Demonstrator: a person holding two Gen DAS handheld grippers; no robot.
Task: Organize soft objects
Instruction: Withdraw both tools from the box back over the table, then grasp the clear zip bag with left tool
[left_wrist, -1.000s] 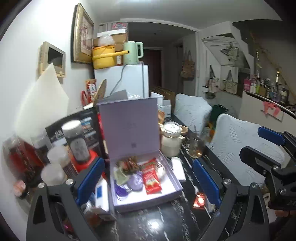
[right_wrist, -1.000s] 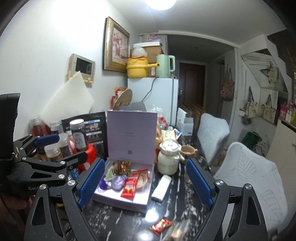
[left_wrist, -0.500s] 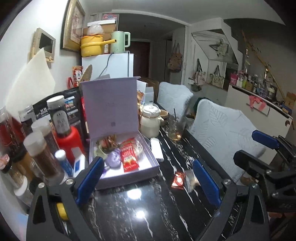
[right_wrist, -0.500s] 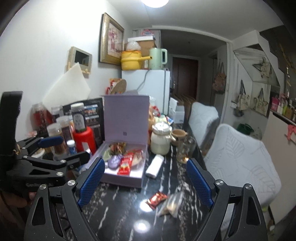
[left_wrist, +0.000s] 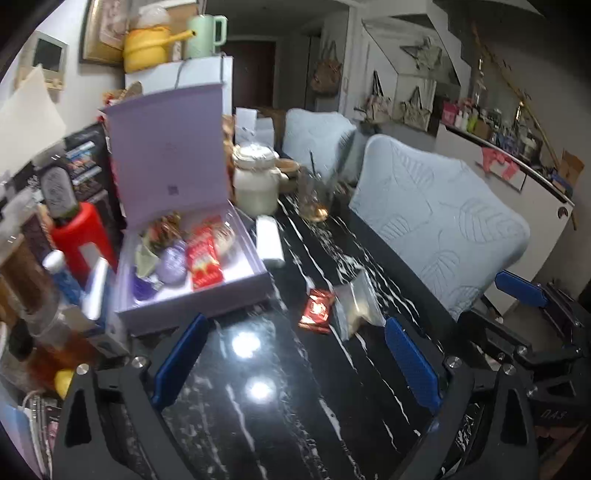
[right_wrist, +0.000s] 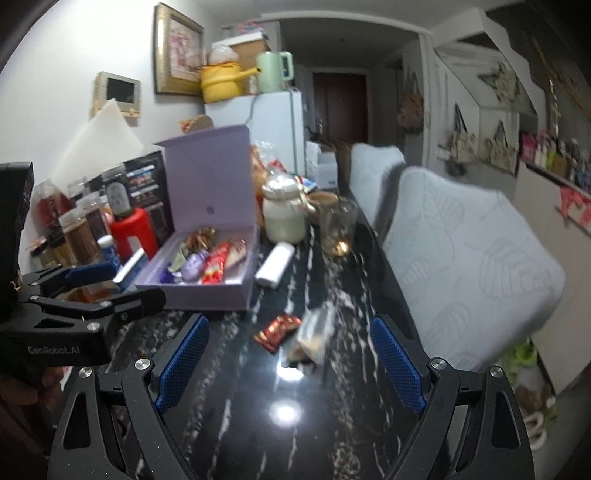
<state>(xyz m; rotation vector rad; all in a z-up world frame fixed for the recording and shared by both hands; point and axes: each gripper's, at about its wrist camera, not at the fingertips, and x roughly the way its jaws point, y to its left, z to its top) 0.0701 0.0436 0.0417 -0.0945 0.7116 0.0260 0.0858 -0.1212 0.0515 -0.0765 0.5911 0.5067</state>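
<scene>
The left gripper (left_wrist: 295, 360) hangs over the black, white-veined tabletop (left_wrist: 266, 435) with its blue-padded jaws spread wide and nothing between them. Just ahead of it, slightly toward its right finger, lies a small red foil packet (left_wrist: 317, 309), crinkled and glossy, flat on the tabletop. Touching that packet's right edge is a clear plastic bag (left_wrist: 357, 300), limp and wrinkled, with pale contents showing through. Ahead and to the left stands a lilac box (left_wrist: 192, 295) with its lid raised upright; inside lie soft wrapped snacks, among them a red pouch (left_wrist: 204, 260) and a purple wrapped piece (left_wrist: 172, 260). A white roll (left_wrist: 269, 240) rests just beside the box's right wall.

The right gripper (right_wrist: 290, 365) is likewise released, jaws wide apart and empty, above the same tabletop. Between and just beyond its fingertips are the red foil packet (right_wrist: 277, 330) and the clear plastic bag (right_wrist: 314, 332), blurred here. The lilac box (right_wrist: 207, 291) sits farther ahead to the left, and the left gripper (right_wrist: 110, 284) shows at that side's edge. A pale quilted chair (right_wrist: 469, 266) stands to the right.
</scene>
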